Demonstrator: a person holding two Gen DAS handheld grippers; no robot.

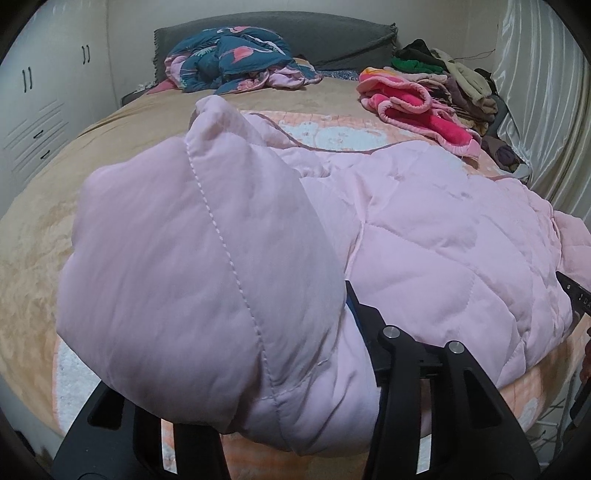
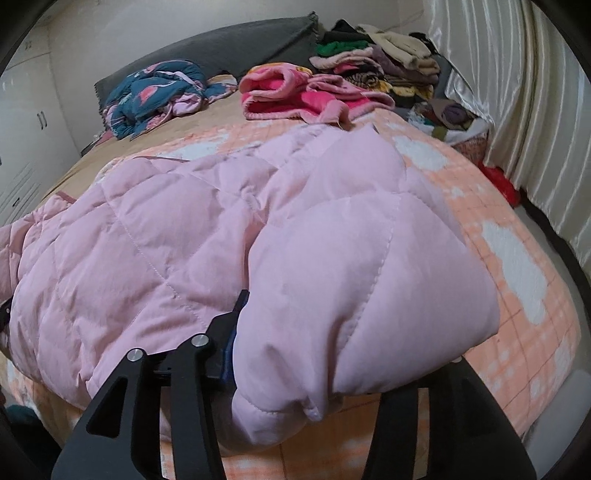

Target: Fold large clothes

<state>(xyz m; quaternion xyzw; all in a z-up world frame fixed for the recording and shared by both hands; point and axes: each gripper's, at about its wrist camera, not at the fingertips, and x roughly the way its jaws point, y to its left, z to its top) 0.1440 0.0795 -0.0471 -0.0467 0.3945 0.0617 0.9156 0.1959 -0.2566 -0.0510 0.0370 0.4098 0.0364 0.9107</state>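
A large pale pink quilted garment (image 1: 424, 221) lies spread over the near half of the bed; it also fills the right wrist view (image 2: 166, 236). My left gripper (image 1: 288, 332) is shut on a bunched fold of it, which bulges up over the fingers and hides the tips; only the right finger (image 1: 365, 317) shows. My right gripper (image 2: 314, 332) is shut on the fold at the garment's other near corner, with its left finger (image 2: 229, 321) showing beside the fabric. The right gripper's edge (image 1: 576, 299) shows at the far right of the left wrist view.
The bed has a tan cover (image 1: 122, 125) and an orange-and-white blanket (image 2: 517, 266). A blue patterned garment (image 1: 236, 59) lies by the grey headboard (image 1: 332, 33). A pink fleece (image 2: 295, 96) and a stack of folded clothes (image 2: 388, 62) sit far right, beside curtains (image 2: 517, 92). White cupboards (image 1: 40, 103) stand left.
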